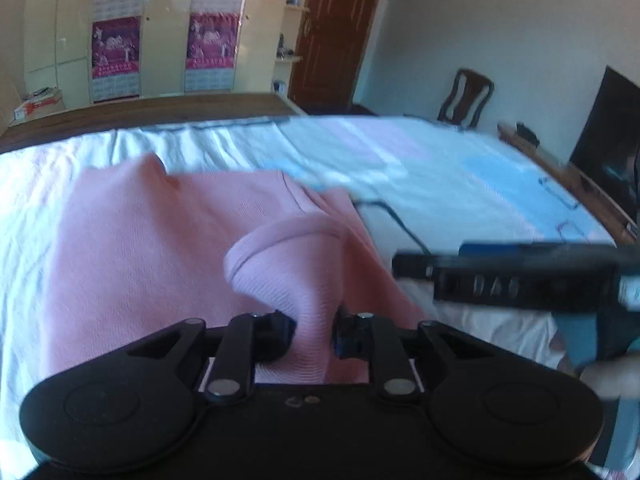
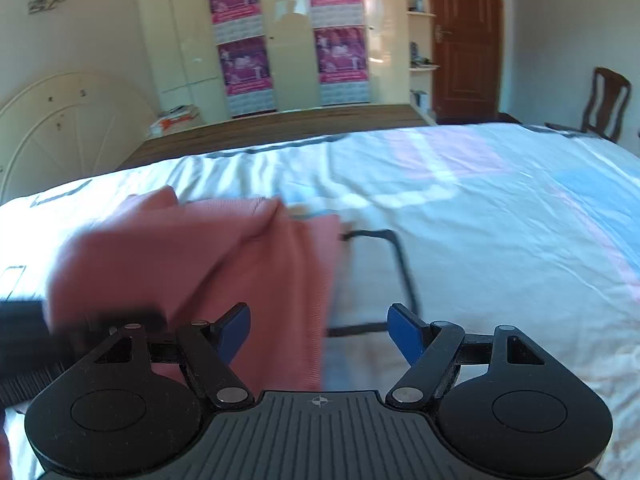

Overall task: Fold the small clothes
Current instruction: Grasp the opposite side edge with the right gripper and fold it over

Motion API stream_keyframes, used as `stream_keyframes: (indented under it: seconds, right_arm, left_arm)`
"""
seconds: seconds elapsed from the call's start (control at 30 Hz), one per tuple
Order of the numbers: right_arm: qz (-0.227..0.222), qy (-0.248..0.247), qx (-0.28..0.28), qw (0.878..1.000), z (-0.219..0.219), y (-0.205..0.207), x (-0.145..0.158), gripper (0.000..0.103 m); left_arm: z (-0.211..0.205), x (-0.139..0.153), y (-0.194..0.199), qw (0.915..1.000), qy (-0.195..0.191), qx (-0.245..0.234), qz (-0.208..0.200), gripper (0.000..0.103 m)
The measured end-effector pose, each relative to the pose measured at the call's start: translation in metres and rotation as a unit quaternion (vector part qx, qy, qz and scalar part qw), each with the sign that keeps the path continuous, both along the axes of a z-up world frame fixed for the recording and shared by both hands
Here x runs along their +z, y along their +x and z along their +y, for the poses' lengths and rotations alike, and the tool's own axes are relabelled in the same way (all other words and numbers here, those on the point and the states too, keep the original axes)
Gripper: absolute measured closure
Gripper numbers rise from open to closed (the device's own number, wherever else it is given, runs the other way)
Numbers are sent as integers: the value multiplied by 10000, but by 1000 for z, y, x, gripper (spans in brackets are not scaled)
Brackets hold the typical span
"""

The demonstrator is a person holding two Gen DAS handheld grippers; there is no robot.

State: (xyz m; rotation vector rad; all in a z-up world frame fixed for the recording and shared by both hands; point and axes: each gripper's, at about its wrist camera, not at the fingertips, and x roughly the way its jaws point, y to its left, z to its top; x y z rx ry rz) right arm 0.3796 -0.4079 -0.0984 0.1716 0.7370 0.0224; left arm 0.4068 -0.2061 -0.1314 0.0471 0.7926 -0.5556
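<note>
A pink knit garment (image 1: 160,248) lies spread on the bed, with a raised fold of it (image 1: 288,264) pulled up toward the camera. My left gripper (image 1: 314,330) is shut on that fold, its pads pinching the bunched cloth. In the right wrist view the same garment (image 2: 220,264) looks salmon and blurred, its right edge reaching between the blue pads. My right gripper (image 2: 320,326) stands open just above the sheet and holds nothing. Each gripper shows as a dark blur in the other's view: the right gripper (image 1: 512,280) beside the fold, the left gripper (image 2: 36,336) at the garment's left.
The bed's white sheet (image 2: 500,220) with pale pink and blue patches stretches far to the right. A black printed outline (image 2: 400,268) lies on it by the garment. Beyond the bed stand a wardrobe (image 2: 288,60), a brown door (image 2: 464,40), a chair (image 1: 466,96) and a dark screen (image 1: 608,144).
</note>
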Motion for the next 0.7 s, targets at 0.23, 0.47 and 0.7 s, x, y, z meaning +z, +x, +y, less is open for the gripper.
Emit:
stream_keyframes:
  seconds: [0.23,0.47,0.7]
  right_arm:
    - [-155,946,229,9951,-16,-10,15,28]
    - [237,1388,833,9865,19,23,-5,35]
    - [625,1363,910,9845,32,43,-24,60]
  left_arm:
    - [22,-1,-40,9995,18,-271,-144,41]
    - [79,21,-30,9961,16,800,-381,37]
    - [123,21,1,9859,3,1648,-277,38]
